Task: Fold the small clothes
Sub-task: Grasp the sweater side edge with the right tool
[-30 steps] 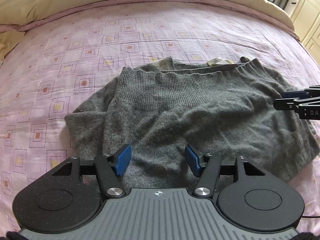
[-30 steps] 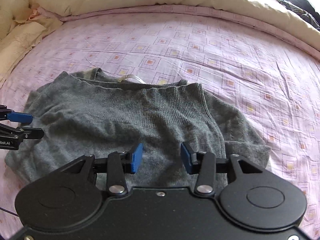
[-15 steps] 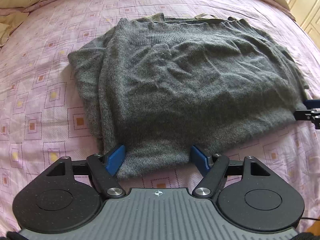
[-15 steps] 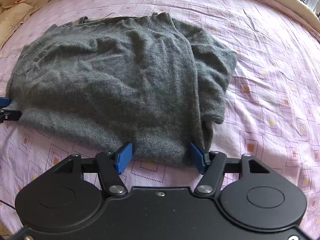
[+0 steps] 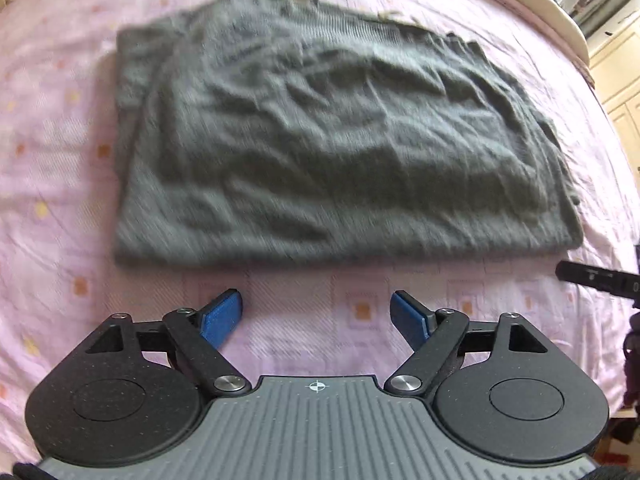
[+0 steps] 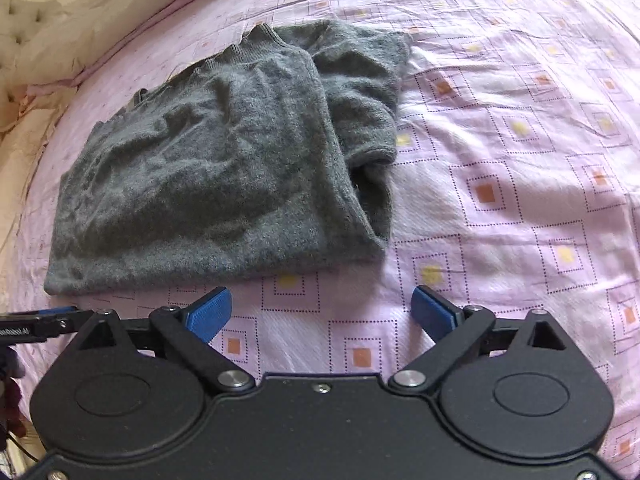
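A grey knitted sweater [image 5: 320, 140] lies folded in a rough rectangle on the pink patterned bed sheet [image 5: 60, 184]; the left wrist view is blurred. It also shows in the right wrist view [image 6: 216, 176], with a sleeve [image 6: 360, 92] sticking out at its right side. My left gripper [image 5: 316, 316] is open and empty, just short of the sweater's near edge. My right gripper [image 6: 322, 314] is open and empty, also just short of the near edge. Each gripper's fingers show at the side edge of the other's view.
A cream duvet [image 6: 80, 36] lies bunched along the far side of the bed, with a tufted headboard [image 6: 28, 4] behind it. Cream cupboard doors [image 5: 616, 76] stand past the bed's right edge. Bare sheet [image 6: 520, 160] lies to the right of the sweater.
Both grippers have drawn back from over the sweater toward me, past its near edge, and opened wider. The sweater now lies flat and free of both.
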